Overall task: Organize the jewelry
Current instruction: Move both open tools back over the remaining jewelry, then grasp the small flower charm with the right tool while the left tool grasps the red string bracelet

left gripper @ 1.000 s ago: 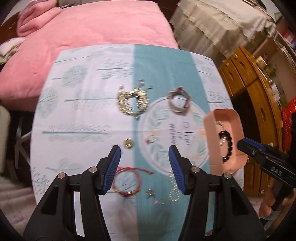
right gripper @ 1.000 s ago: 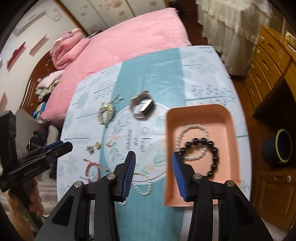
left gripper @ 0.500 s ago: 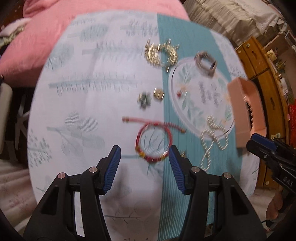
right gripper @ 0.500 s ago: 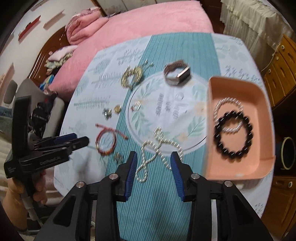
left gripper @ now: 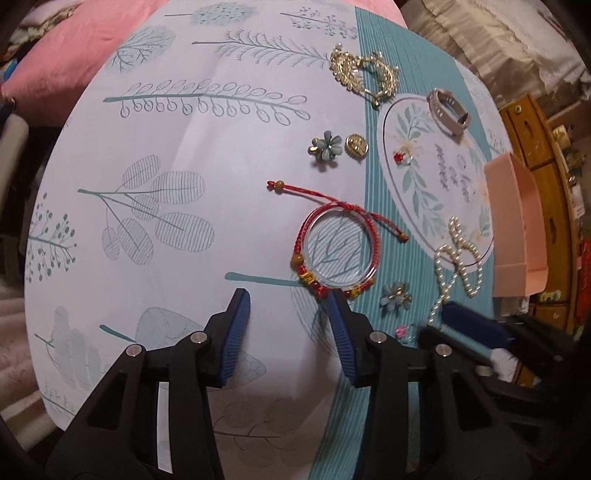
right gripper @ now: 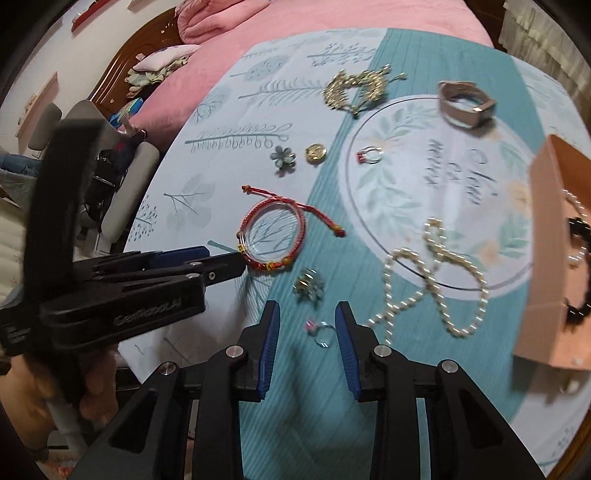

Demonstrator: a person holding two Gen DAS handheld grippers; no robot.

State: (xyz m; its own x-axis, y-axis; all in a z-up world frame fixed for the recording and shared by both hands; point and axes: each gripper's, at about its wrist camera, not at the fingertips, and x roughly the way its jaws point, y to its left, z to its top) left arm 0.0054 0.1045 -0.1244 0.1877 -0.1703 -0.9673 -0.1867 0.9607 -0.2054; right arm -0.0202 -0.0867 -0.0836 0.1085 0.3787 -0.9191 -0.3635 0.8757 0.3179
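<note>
My left gripper [left gripper: 286, 306] is open and low over the cloth, its right finger at the near edge of a red cord bracelet [left gripper: 338, 251] that rings a clear bangle. From the right wrist view the left gripper [right gripper: 221, 264] reaches the bracelet [right gripper: 273, 232] from the left. My right gripper [right gripper: 304, 321] is open, with a small clear ring with a pink stone [right gripper: 319, 330] between its fingers. A pearl necklace [right gripper: 436, 280] lies to its right. A pink tray [right gripper: 550, 266] at the right edge holds a black bead bracelet [right gripper: 580, 236].
On the patterned cloth [left gripper: 166, 166] lie a gold chain bracelet [left gripper: 364, 75], a grey watch band [left gripper: 448, 110], flower earrings [left gripper: 327, 147] [left gripper: 395, 297], a gold button [left gripper: 356, 146] and a red-stone ring [left gripper: 402, 157]. A pink bed [right gripper: 332, 18] lies behind, wooden drawers [left gripper: 543, 155] to the right.
Both grippers have dropped lower and closer to the cloth. The left has closed in on the red bracelet; the right has shifted left from the pearl necklace to the small ring.
</note>
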